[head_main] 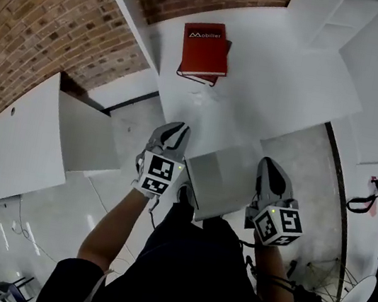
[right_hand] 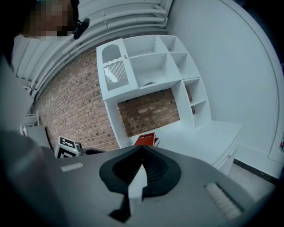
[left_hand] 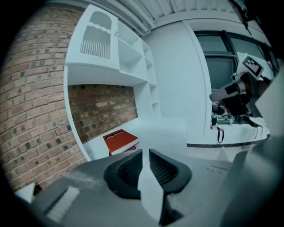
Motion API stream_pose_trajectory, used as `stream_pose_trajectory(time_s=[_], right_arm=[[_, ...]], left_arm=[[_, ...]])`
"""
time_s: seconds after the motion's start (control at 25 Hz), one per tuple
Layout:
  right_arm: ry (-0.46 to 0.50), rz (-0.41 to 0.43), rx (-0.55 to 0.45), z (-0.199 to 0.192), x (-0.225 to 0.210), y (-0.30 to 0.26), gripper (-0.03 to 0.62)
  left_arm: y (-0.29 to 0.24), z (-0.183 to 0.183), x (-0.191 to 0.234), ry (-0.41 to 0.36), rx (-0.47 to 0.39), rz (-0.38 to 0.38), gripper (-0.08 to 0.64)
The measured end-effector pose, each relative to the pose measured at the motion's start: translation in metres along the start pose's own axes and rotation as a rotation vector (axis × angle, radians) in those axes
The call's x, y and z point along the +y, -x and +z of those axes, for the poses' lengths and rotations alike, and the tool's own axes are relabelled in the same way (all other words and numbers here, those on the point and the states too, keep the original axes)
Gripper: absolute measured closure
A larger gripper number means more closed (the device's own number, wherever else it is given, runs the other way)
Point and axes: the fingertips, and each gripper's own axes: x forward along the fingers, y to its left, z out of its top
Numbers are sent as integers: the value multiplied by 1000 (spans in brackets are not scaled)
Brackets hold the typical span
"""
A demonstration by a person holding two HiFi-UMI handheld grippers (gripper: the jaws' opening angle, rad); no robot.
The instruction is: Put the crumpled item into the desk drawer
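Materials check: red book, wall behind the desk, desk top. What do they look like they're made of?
Red book: paper pages in what looks like a stiff red cover, slight sheen, white print; a pale page edge shows.
Wall: brick, matte red-brown courses with pale mortar lines; could be veneer.
Desk top: smooth white panel, probably painted or laminated board; core not visible.

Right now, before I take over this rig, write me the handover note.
Left hand-held gripper: jaws a narrow slit apart, nothing in them.
Right hand-held gripper: jaws together, empty.
Crumpled item: lies on the desk, just in front of the red books, not yet picked up.
Drawer: looks pulled out, between the two grippers.
Done: the drawer seems to be open.
Left: grasp the crumpled item and put it into the drawer.
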Motion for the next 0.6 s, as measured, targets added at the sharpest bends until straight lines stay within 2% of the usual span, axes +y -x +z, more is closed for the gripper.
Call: stream_pose_trajectory(time_s=[0.28, 0.6], right_arm=[[-45, -101, 25, -18, -8, -7, 589], [-85, -139, 47, -38, -23, -11, 589]], left_arm=[[-73, -36, 9, -95, 129, -99, 477], [-135, -71, 8, -188, 292, -137, 465]])
